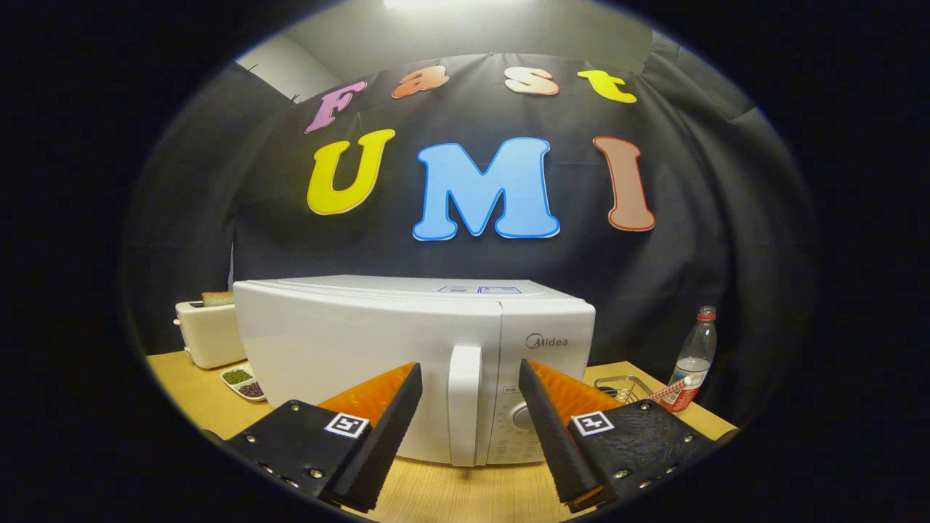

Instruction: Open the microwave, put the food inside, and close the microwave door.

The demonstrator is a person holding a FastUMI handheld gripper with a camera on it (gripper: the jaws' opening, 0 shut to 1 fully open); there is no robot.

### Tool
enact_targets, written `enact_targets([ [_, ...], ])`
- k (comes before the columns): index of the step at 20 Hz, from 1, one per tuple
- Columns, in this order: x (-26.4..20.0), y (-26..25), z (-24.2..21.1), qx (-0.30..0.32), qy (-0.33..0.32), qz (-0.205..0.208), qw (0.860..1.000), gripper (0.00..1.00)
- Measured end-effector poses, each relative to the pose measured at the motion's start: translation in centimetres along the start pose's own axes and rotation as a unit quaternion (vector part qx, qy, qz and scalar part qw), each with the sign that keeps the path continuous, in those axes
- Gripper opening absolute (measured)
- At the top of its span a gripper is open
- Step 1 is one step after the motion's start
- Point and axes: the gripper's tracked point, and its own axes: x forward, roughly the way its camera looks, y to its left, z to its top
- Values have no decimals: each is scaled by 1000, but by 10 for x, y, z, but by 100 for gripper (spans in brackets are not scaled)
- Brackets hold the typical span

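White microwave (407, 363) sitting shut on the table (465, 494), gripper (470, 374) hovering with fingers (396, 407) spread wide, gripping nothing, door handle (465, 403) just beyond, between them.

Black cloth booth, a light wooden desk (450, 494) and one bright lamp (436, 3) overhead.

Dark drapery (218, 218) hung in soft folds across the back and wrapped round both sides, and it was pinned along its upper edge. Above it a pale wall (290, 65) and a grey ceiling (450, 33) showed, with the glare of the lamp right at the top. Down below, the desk ran wide, its pale grain catching a warm sheen, and it met the cloth at the back.
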Motion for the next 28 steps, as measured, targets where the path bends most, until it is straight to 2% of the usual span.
enact_targets([
  [5,12,5,-28,14,34,4,999,87],
  [6,13,5,-33,10,37,3,999,78],
  [7,17,7,-34,3,34,2,999,78],
  [10,16,0,-39,-18,28,-24,999,51],
  [11,17,0,-40,-17,28,-26,999,46],
  [13,21,4,-41,-4,28,-16,999,46],
  [14,11,6,-40,2,27,-17,999,33],
  [15,16,6,-42,4,29,-16,999,29],
  [17,13,6,-41,17,32,-14,999,29],
  [18,10,5,-42,20,33,-16,999,19],
  [19,10,7,-42,21,34,-19,999,19],
  [20,13,5,-40,18,35,-20,999,11],
  [24,5,8,-40,27,37,-18,999,11],
  [26,-6,10,-39,6,31,-30,999,10],
  [28,-13,14,-39,6,35,-22,999,10],
])
